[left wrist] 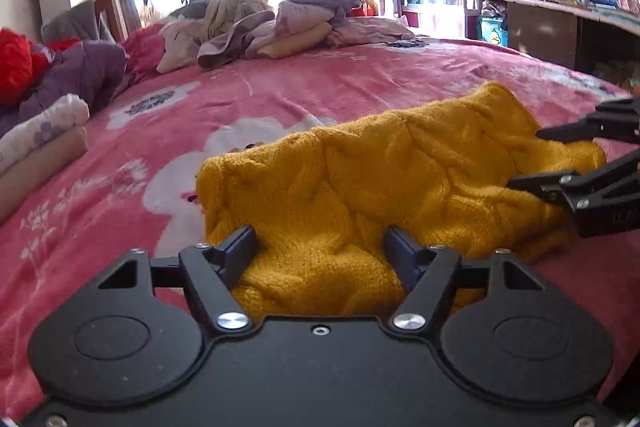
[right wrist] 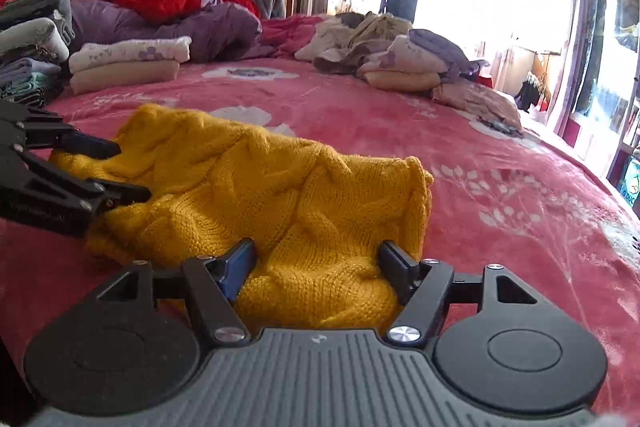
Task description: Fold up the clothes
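Lay bunched on the pink bed blanket (left wrist: 320,83), the yellow cable-knit sweater (left wrist: 360,179), with bare blanket open along its left edge and beyond its far edge up to the heap of unfolded clothes (left wrist: 260,23). Spread apart over the near hem, the left tongs (left wrist: 322,247), knit bulging between the fingers, nothing clamped. Likewise apart over the sweater's near right edge, the right tongs (right wrist: 318,255), open blanket off to their right.
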Motion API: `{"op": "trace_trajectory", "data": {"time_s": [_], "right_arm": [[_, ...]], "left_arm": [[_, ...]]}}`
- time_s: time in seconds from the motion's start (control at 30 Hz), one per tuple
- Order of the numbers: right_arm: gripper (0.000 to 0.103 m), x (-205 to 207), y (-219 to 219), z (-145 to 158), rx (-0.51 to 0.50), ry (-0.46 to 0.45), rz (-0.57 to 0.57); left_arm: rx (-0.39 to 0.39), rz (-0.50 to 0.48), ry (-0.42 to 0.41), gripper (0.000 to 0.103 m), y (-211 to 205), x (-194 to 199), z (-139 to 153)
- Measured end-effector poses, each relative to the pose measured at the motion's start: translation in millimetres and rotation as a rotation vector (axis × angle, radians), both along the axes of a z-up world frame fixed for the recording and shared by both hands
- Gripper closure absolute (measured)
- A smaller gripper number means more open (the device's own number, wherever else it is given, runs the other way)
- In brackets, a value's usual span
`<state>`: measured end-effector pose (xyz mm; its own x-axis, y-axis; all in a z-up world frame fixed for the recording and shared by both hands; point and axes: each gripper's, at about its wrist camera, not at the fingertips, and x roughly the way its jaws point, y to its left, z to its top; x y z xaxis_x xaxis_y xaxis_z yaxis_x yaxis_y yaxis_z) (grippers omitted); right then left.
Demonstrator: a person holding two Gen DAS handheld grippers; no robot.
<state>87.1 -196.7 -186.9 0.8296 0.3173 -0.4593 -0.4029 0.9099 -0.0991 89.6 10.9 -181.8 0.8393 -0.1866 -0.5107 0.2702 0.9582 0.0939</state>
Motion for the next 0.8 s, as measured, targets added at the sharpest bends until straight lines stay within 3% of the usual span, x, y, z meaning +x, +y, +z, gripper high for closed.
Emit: {"op": "trace_trajectory", "data": {"time_s": [0.1, 0.17, 0.2, 0.33, 0.43, 0.63, 0.8], "right_arm": [[0.035, -5.7, -0.4, 13.1, -0.023, 0.008, 0.002], [0.033, -21.5, -9.8, 21.4, 0.025, -0.037, -0.022], [0.032, -26.3, -19.2, 23.6, 0.096, -0.030, -0.056], [0.027, -17.3, -70.0, 26.3, 0.467, 0.074, -0.216], [0.026, -5.5, -92.5, 16.5, 0.645, 0.168, -0.237], [0.021, 28.8, -99.0, -16.1, 0.842, 0.367, -0.242], [0.020, 48.9, -94.2, -19.4, 0.824, 0.430, -0.208]], "left_arm": [[-0.137, 0.048, -0.031, 0.033, 22.4, -11.5, 21.8], [-0.269, 0.095, -0.024, 0.033, 44.0, -14.7, 27.5], [-0.343, 0.118, -0.003, 0.033, 55.2, -13.3, 27.5], [-0.515, 0.150, 0.094, 0.033, 73.5, -3.8, 15.0], [-0.645, 0.174, 0.168, 0.032, 87.2, 3.3, 5.7], [-0.902, 0.220, 0.317, 0.032, 114.6, 17.5, -13.0], [-1.091, 0.252, 0.438, 0.032, 132.1, 33.6, -30.8]]}}
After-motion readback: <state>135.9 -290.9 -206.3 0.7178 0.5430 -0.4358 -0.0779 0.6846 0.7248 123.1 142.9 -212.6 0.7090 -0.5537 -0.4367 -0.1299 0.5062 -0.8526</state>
